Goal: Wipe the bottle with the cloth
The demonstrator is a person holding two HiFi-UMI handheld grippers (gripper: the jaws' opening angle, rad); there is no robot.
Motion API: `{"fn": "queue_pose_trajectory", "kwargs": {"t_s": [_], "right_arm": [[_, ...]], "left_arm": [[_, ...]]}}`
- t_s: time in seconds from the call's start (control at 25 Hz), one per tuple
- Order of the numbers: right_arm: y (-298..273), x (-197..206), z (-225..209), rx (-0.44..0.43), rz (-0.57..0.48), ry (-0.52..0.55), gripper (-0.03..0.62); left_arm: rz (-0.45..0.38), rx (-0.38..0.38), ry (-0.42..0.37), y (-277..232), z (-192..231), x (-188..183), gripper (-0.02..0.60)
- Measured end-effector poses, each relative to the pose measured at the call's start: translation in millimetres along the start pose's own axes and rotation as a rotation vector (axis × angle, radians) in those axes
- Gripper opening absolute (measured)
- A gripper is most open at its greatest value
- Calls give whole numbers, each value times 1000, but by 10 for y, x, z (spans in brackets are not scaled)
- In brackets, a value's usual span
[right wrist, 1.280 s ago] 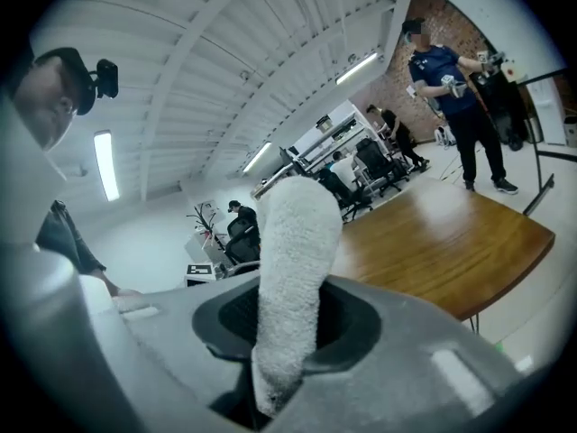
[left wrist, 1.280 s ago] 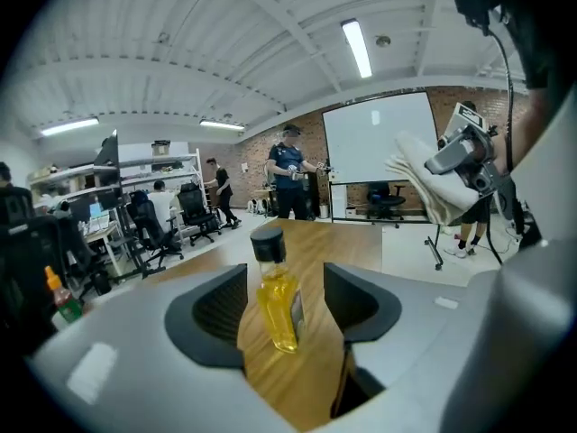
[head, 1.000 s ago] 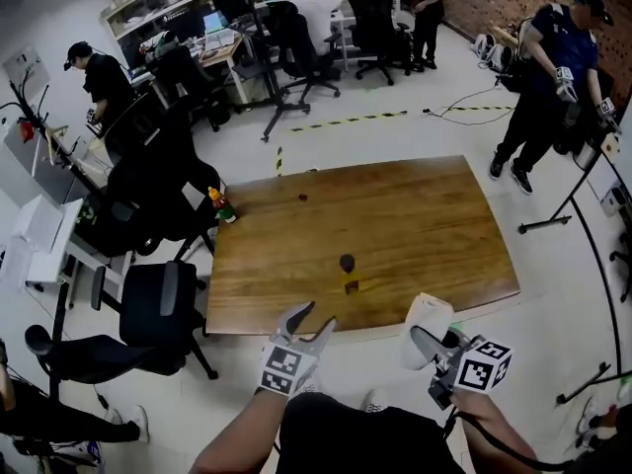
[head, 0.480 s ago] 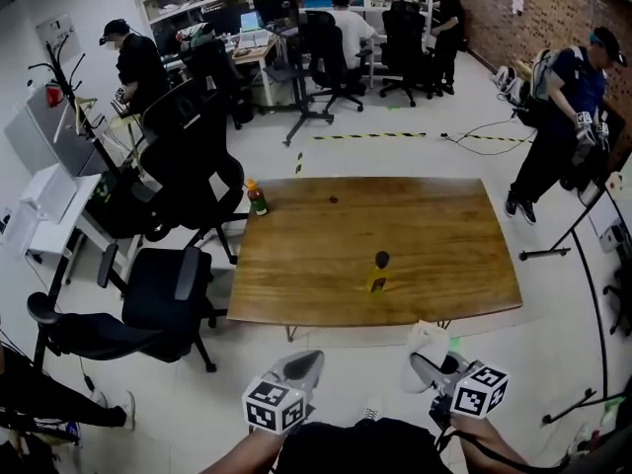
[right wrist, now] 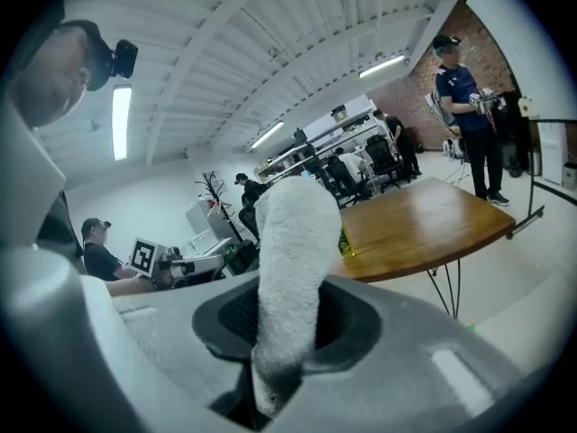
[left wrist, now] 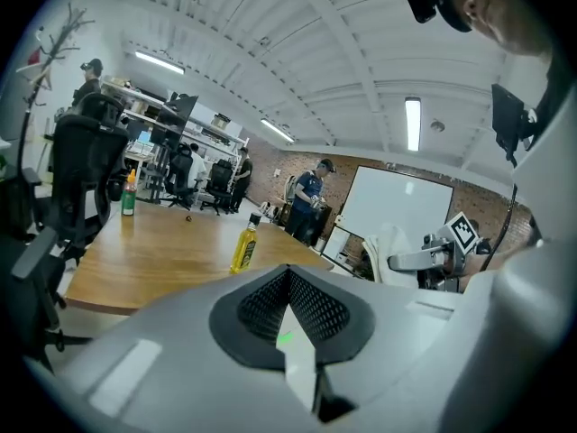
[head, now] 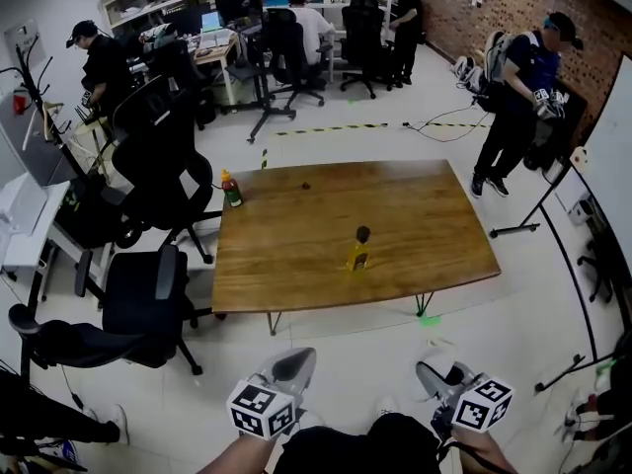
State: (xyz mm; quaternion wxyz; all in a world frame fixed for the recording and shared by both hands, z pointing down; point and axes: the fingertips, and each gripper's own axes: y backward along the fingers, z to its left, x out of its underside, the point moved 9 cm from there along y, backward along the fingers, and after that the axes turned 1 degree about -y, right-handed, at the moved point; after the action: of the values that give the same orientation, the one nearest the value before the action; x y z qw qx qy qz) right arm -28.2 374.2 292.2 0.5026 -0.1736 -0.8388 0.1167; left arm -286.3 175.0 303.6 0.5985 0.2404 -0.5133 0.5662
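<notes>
Bottle (right wrist: 345, 242) (a yellow sliver only) mostly behind cloth (right wrist: 288, 269)

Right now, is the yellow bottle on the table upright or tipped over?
Upright: the yellow bottle stands on the table, dark cap on top.

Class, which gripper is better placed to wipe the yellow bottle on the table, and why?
Right. The right gripper clamps the white cloth, while the left gripper is shut and empty. Both hang short of the yellow bottle on the wooden table, so the left would probably best steady it.
</notes>
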Motion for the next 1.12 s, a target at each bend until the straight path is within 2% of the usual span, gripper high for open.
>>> {"fn": "queue_pose_trajectory", "kwargs": {"t_s": [0.24, 0.4, 0.6, 0.84, 1.0, 1.12], "right_arm": [[115, 23, -84, -39, 36, 25, 74], [144, -22, -204, -91, 45, 31, 74], [141, -77, -324, -131, 75, 67, 71], [120, -128, -408, -158, 75, 83, 71], [148, -117, -423, -156, 71, 94, 71], [150, -106, -405, -146, 65, 94, 71]], "left_arm": [[-39, -60, 21, 129, -153, -13, 17], [-38, -62, -8, 59, -382, 32, 17], [-16, -40, 29, -60, -645, 115, 17], [-18, -90, -31, -81, -716, 68, 17], [-19, -96, -57, -81, -712, 47, 17], [-11, -88, -48, -67, -686, 59, 17]]}}
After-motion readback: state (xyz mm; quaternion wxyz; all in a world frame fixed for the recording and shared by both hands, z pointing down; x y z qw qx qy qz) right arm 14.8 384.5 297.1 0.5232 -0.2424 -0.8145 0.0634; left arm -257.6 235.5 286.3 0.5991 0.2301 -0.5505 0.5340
